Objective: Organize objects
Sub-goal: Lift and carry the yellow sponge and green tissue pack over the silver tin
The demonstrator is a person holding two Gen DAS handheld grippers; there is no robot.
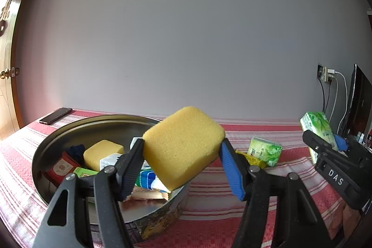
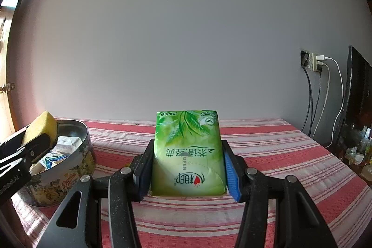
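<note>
Left wrist view: black jaws of the left gripper (image 1: 182, 163) clamp a yellow sponge (image 1: 183, 147), held tilted above the near rim of a round metal tin (image 1: 69, 131). Inside the tin lie a second sponge (image 1: 102, 153), a red packet (image 1: 61, 166) and other wrapped items. On the red striped cloth (image 1: 255, 190) beside the tin lies a green tissue pack (image 1: 265, 151). At far right the right gripper (image 1: 334, 148) grips another green pack — partly hidden.

Right wrist view: both fingers of that gripper press the sides of a green tissue packet (image 2: 188, 155), held clear above the cloth. At left the tin stands on the cloth — the sponge hangs over it in the other gripper.
</note>
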